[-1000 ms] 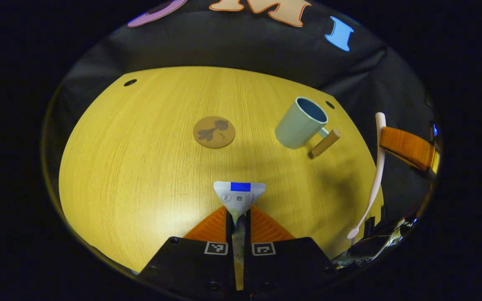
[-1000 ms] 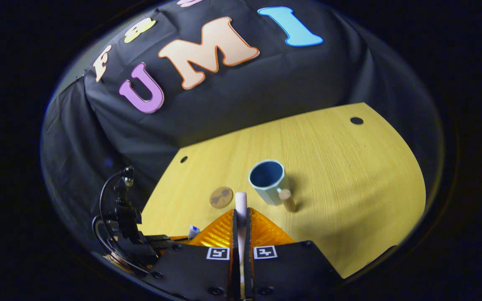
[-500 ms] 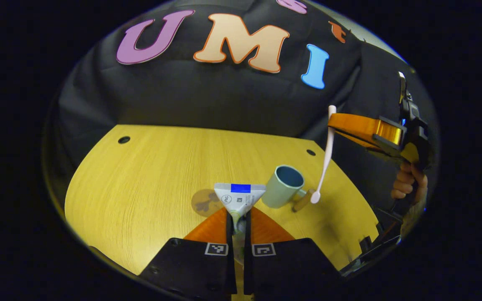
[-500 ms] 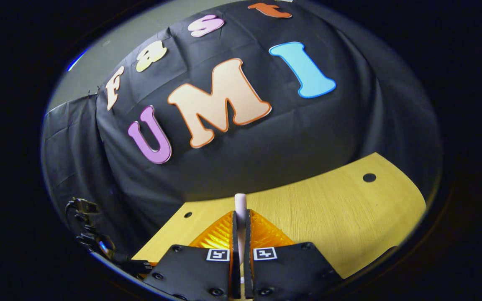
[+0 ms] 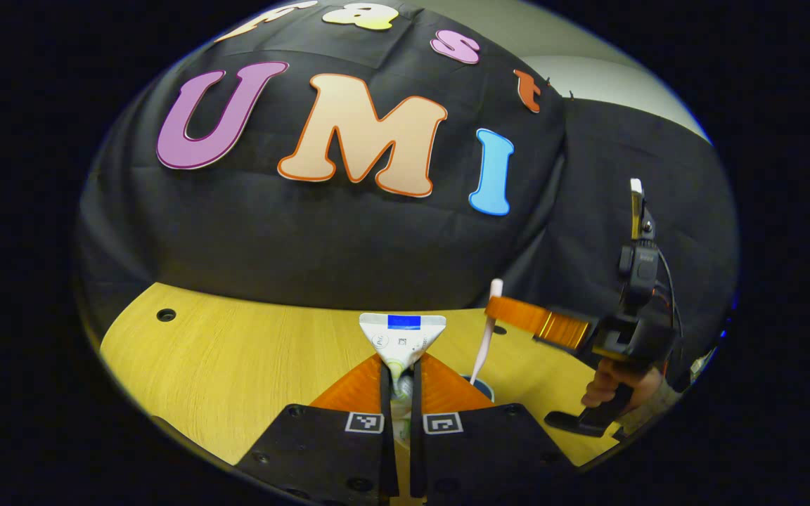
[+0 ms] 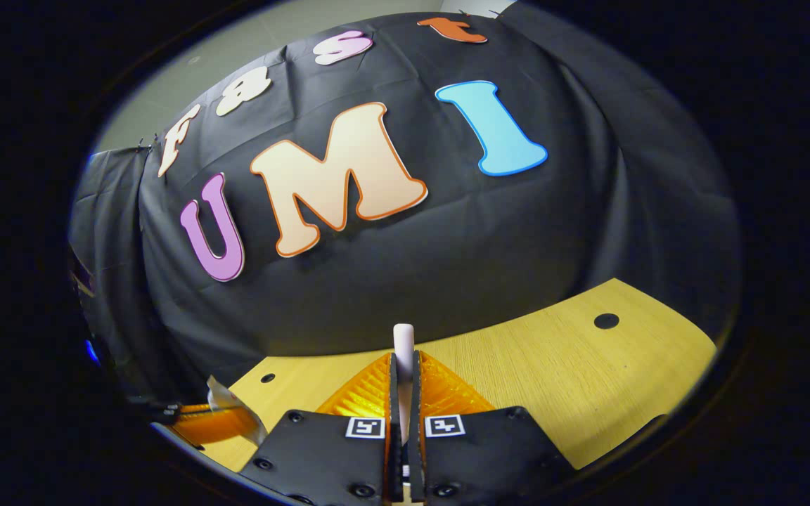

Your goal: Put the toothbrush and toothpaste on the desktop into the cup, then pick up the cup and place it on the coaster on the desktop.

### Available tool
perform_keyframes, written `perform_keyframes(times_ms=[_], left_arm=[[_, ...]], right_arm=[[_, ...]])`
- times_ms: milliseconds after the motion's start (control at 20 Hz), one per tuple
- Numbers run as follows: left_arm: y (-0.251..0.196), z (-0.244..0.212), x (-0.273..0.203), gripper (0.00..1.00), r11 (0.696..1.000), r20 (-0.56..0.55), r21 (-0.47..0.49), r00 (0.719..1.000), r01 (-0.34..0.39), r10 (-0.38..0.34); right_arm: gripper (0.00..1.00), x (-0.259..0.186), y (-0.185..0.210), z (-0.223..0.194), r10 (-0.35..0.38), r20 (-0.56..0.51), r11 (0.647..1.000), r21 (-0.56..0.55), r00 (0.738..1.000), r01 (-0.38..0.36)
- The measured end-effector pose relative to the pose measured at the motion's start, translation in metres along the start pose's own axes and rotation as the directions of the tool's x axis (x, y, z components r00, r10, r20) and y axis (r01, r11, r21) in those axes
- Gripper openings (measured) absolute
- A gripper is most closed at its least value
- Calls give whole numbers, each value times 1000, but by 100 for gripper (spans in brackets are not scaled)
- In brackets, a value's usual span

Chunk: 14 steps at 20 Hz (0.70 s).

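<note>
Toothpaste (image 5: 403,337) sat pinched between the left gripper (image 5: 398,376)'s two fingers, its flat crimped end fanning out above them, held in the air over the near part of the wooden desktop (image 5: 236,358). Toothbrush (image 5: 484,330) hung nearly upright in the right gripper (image 5: 517,318)'s clenched fingers, seen in the left gripper view, its lower end reaching down to the rim of the cup (image 5: 482,388), of which just a sliver showed beside the left gripper's finger. A hand (image 5: 612,383) held that gripper's handle. In the right gripper view, the toothbrush's handle end (image 6: 403,341) stuck up between the closed fingers, with the desktop (image 6: 574,379) beyond and the booth's black cloth wall (image 6: 517,239) behind.
</note>
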State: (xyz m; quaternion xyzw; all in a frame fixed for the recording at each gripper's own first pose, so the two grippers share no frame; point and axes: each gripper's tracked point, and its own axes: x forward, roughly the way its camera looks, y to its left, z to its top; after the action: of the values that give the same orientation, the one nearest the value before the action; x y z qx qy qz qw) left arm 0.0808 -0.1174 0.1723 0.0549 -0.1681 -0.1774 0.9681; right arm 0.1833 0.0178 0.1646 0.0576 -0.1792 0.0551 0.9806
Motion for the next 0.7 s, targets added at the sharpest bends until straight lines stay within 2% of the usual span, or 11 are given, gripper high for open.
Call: perform_keyframes(times_ms=[200,300,350,400,450,500,650,700], left_arm=[[-34,39,16,5,999,62,5,997,51,-51],[-55,49,26,6,997,91,10,992,82,-82],[-67,55,31,5,996,100,10,991,94,-94],[-77,58,38,6,994,104,10,989,109,-110],[-84,54,48,5,992,105,8,987,122,-122],[-85,50,57,5,991,103,5,986,131,-131],[-81,25,88,6,987,108,-31,982,158,-154],[-79,18,97,6,985,115,-47,981,165,-158]], right_arm=[[12,3,-3,-25,-13,-48,1000,6,999,13],[27,-5,-5,-25,-20,-52,999,24,998,21],[42,-7,-9,-24,-26,-55,999,27,998,27],[46,-13,-14,-22,-35,-56,999,25,998,36],[82,-18,-23,-18,-60,-42,998,15,997,60],[98,-25,-32,-10,-85,-26,996,7,996,85],[98,-49,-64,4,-167,13,986,-15,986,167],[94,-58,-73,7,-190,18,982,-15,982,190]])
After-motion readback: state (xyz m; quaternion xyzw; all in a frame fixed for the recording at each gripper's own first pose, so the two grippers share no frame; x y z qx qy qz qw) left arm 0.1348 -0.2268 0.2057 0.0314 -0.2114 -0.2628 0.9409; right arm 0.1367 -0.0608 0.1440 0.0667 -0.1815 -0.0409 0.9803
